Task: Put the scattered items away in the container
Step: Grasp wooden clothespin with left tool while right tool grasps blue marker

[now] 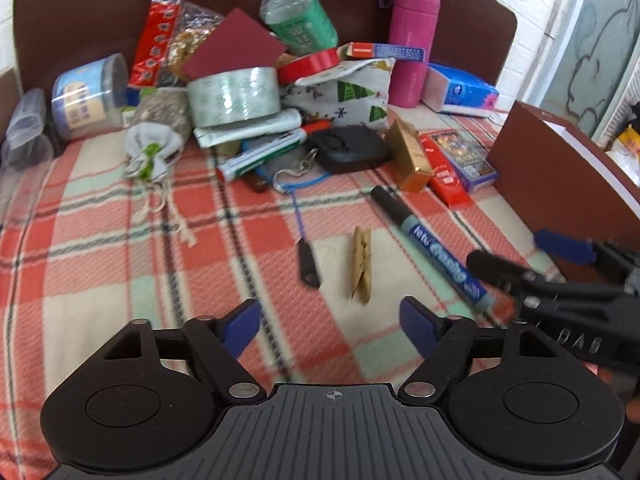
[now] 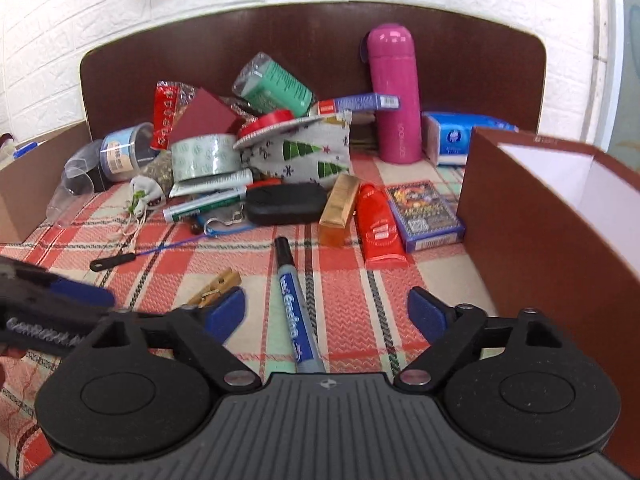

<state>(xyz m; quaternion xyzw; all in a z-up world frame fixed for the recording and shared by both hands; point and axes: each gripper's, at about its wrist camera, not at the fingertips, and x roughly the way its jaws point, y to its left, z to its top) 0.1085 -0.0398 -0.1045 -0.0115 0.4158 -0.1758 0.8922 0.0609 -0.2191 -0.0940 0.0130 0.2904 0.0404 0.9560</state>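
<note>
A blue marker [image 1: 430, 246] lies on the plaid cloth; in the right wrist view the marker [image 2: 294, 304] lies between my open right gripper's [image 2: 326, 314] fingers, just ahead of them. A wooden clothespin [image 1: 362, 264] lies just ahead of my open, empty left gripper [image 1: 332, 324]; it also shows in the right wrist view [image 2: 216, 284]. The brown container [image 2: 560, 216] with a white inside stands at the right. The right gripper [image 1: 532, 258] also shows in the left wrist view, open by the marker's end.
A pile of items sits at the back: tape roll [image 1: 234, 96], pink bottle [image 1: 412, 44], tree-print pouch [image 1: 344, 94], black case [image 1: 348, 148], gold box [image 1: 410, 156], red tube [image 2: 378, 228], card box [image 2: 426, 216], tissue pack [image 2: 456, 136]. A cardboard box [image 2: 24, 184] stands left.
</note>
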